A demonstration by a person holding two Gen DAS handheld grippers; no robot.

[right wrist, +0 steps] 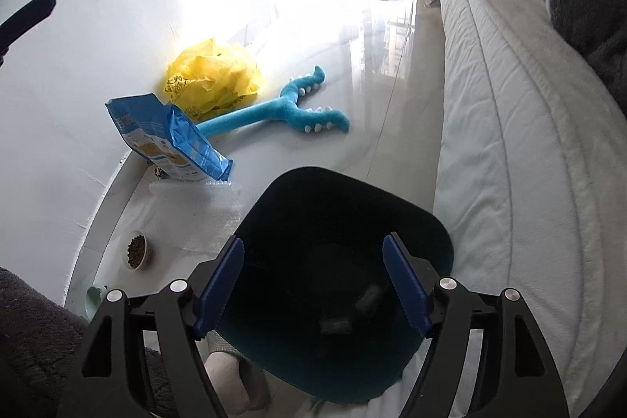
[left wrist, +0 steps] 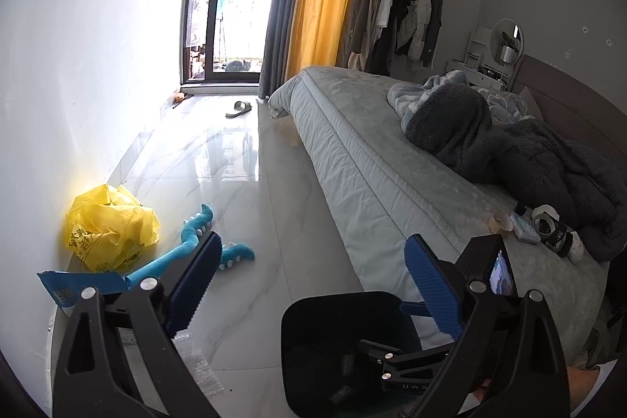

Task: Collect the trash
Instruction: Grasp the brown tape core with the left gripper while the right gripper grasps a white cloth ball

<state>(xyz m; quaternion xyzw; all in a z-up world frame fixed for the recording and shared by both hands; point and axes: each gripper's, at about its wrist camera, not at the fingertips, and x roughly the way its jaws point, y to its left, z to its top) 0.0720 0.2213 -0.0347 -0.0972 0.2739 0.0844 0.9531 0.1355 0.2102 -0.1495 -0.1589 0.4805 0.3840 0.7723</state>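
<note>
A dark, square-mouthed plastic trash bin is seen directly beneath the right hand-held gripper, dark scraps lying inside; its jaws are spread with nothing between them, seemingly positioned for a drop. The left hand-held gripper is held wide apart and empty. Ahead of it, a crumpled yellow plastic bag is left on the floor.
</note>
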